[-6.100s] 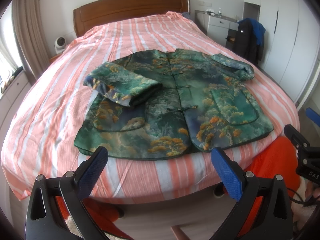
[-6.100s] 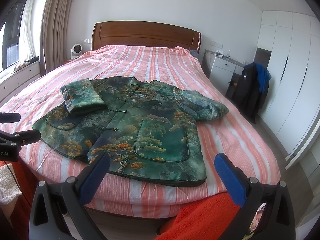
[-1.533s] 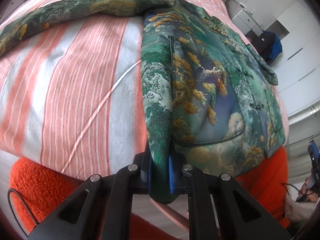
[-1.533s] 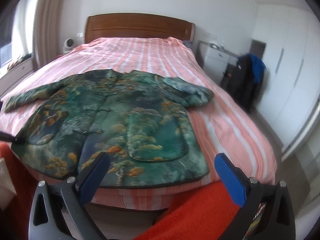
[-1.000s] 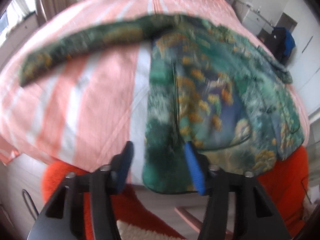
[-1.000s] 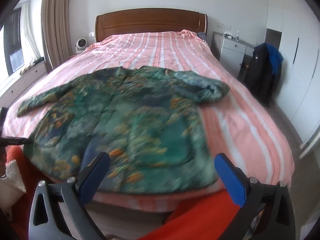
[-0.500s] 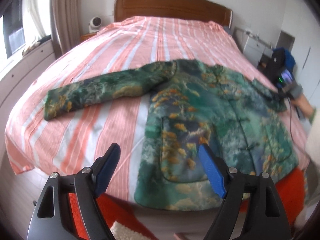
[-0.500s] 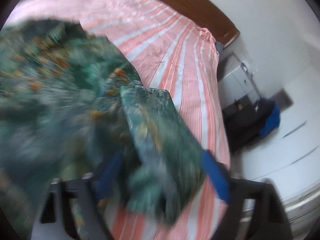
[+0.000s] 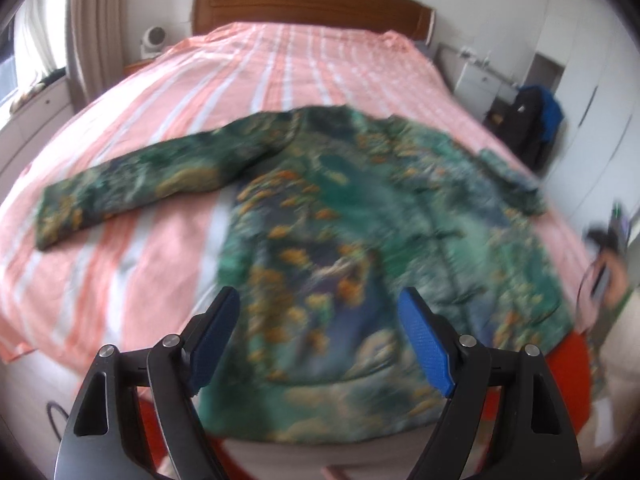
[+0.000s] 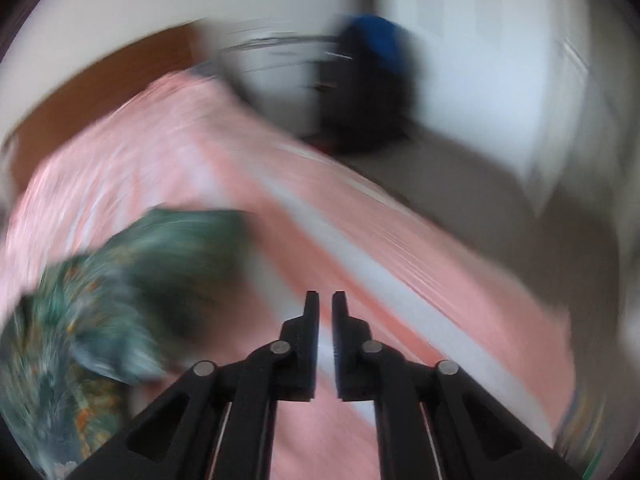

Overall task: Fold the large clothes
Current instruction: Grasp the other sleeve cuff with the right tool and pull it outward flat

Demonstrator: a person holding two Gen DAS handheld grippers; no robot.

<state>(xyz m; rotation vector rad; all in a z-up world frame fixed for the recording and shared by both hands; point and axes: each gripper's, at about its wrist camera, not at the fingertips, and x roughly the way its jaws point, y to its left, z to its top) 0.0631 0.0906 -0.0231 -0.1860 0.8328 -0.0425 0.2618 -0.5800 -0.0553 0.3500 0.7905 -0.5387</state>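
A green jacket with an orange tree print (image 9: 360, 232) lies face up on the striped bed (image 9: 256, 80). Its left sleeve (image 9: 132, 184) is stretched out to the left; the right sleeve is bunched at the far right. My left gripper (image 9: 320, 340) is open and empty, above the jacket's near hem. In the blurred right wrist view my right gripper (image 10: 326, 304) is almost shut with nothing between the fingers, over bare bed cover, with the bunched right sleeve (image 10: 132, 280) to its left.
A wooden headboard (image 9: 312, 4) stands at the far end. A dark and blue coat (image 9: 536, 128) hangs by the white drawers at the right. A small fan (image 9: 154, 40) sits at the back left. Orange fabric (image 9: 568, 368) lies below the bed's near edge.
The left gripper let go of the jacket's hem, opened and drew back. The right gripper swung quickly to the bed's right side and closed from wide open to nearly shut.
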